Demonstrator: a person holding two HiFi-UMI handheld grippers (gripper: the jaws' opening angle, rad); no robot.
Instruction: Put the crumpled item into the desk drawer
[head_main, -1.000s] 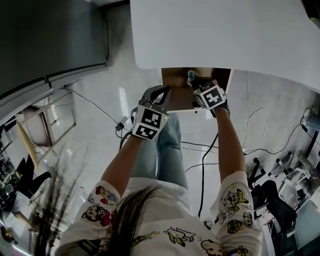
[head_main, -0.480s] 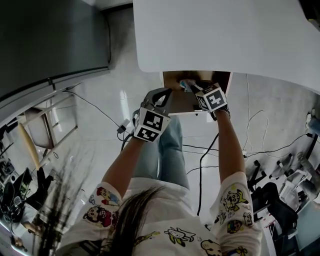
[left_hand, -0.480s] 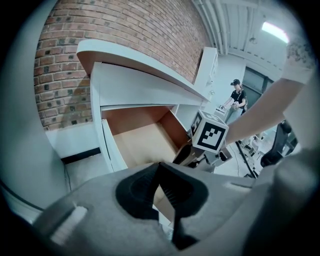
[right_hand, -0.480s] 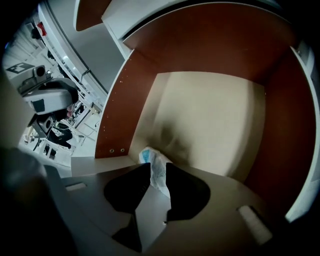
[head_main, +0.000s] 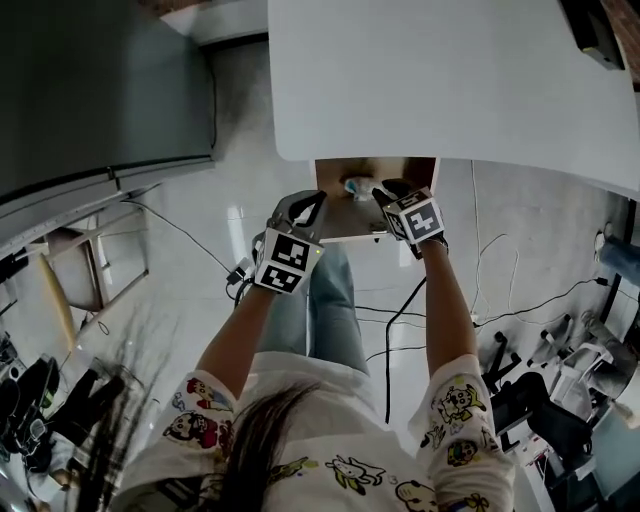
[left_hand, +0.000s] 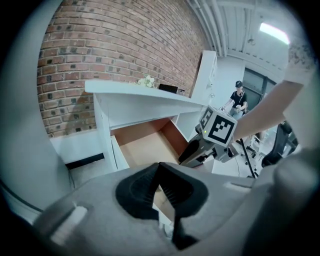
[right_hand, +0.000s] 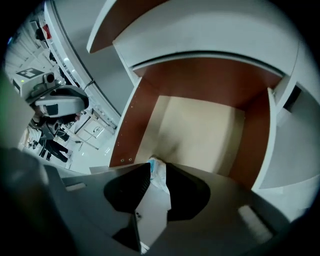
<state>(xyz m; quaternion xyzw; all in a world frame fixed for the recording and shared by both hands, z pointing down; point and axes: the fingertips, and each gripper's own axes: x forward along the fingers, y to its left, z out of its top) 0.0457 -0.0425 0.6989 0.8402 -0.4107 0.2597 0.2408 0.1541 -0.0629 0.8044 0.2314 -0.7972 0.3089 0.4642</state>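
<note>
Count: 2 grippers, 1 drawer, 1 crumpled item.

Right hand-held gripper (head_main: 385, 190): jaws clamped on the crumpled item (right_hand: 157, 172), white with a bit of blue, pinched at the jaw tips.

Item position: inside the outline of the drawer (head_main: 340, 218), above its tan floor, toward the front.

Drawer: pulled out from under the near edge of the white surface (head_main: 450, 70), reddish-brown side walls.

Left hand-held gripper (head_main: 312, 200): jaws together at the tips, nothing between them, by the drawer's left wall, near the right one but apart from it.
</note>
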